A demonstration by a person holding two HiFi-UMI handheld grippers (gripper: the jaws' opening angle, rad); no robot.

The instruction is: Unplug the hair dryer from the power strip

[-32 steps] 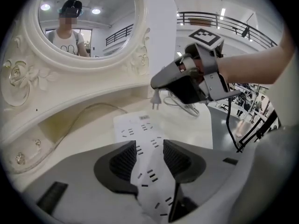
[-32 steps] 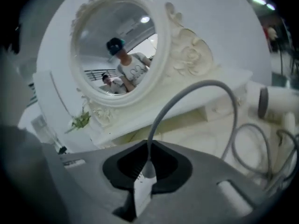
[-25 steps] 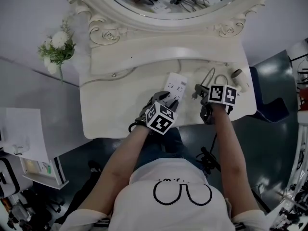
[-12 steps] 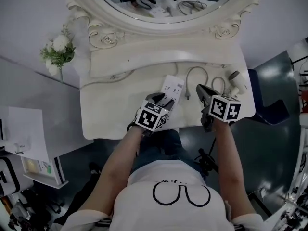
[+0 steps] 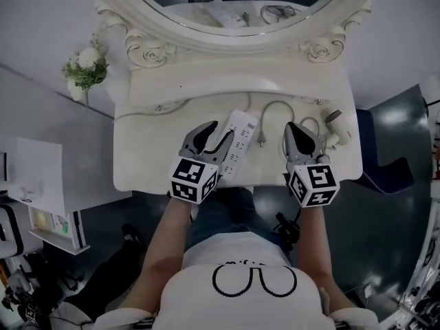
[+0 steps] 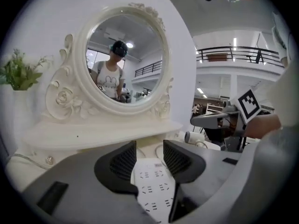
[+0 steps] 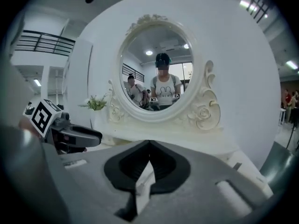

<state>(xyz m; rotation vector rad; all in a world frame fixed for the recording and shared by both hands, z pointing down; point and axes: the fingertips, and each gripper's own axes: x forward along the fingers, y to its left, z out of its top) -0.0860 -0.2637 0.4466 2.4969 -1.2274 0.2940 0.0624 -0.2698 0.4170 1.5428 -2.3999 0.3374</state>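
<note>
Soft, even indoor light here, no hard shadows on the white vanity (image 5: 137, 170). Both gripper views are heavy fisheye, with black corners and bent lines at the rim. Ceiling lamps glare in the mirror (image 7: 140, 55) at 12 o'clock. The dark floor (image 5: 392, 129) shines at 3 o'clock. The left gripper (image 6: 149, 144) looks soft up close.

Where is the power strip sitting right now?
In the head view the power strip lies at the centre of the white vanity top, just right of the left gripper, with the grey cord curving to its right.
</note>
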